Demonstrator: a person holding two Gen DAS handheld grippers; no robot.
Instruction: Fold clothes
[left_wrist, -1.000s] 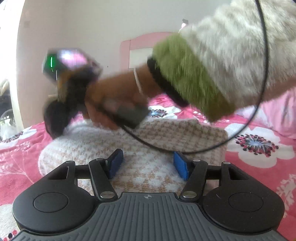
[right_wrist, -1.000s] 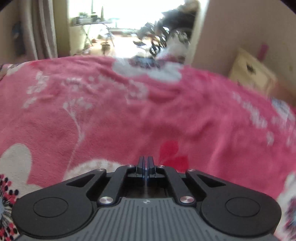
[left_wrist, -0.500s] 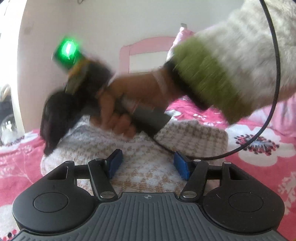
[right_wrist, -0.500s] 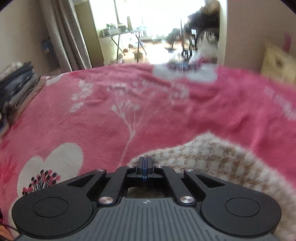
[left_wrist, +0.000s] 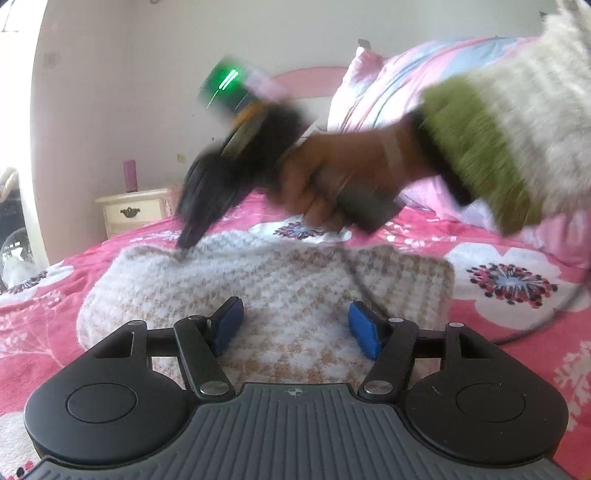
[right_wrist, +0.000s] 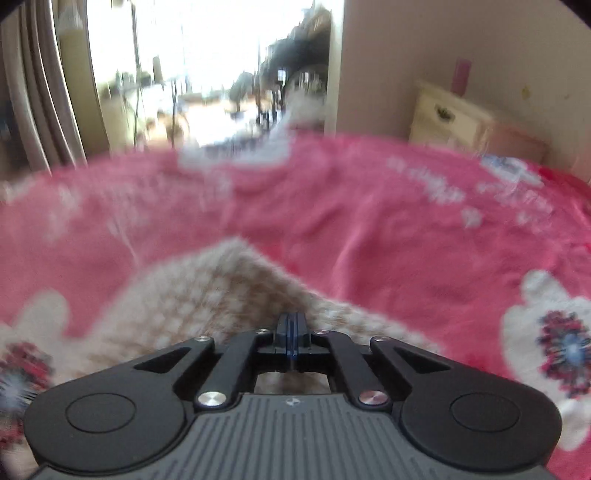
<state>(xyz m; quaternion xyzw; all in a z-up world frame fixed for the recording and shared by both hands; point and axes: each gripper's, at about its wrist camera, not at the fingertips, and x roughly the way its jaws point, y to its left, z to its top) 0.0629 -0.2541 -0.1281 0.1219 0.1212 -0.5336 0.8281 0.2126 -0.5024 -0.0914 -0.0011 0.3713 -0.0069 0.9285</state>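
Left wrist view shows the sweater (left_wrist: 266, 280) as a fuzzy cream and tan check knit, folded into a thick bundle lying on the bed (left_wrist: 509, 317) with its pink flowered blanket. My left tool (left_wrist: 295, 328) hangs just above the near edge of the bundle with its blue pads spread wide and nothing between them. My right tool (left_wrist: 192, 229) reaches across with its tip down on the far left corner of the knit; in the right wrist view (right_wrist: 291, 332) its pads are pressed together, and a corner of the sweater (right_wrist: 207, 295) lies right in front of them, but I cannot tell whether any cloth is caught. My right hand (left_wrist: 332, 173) is blurred. Half a second ago that tool was lower and further left; now the nightstand (left_wrist: 133, 210) shows behind it. I can read no writing anywhere.
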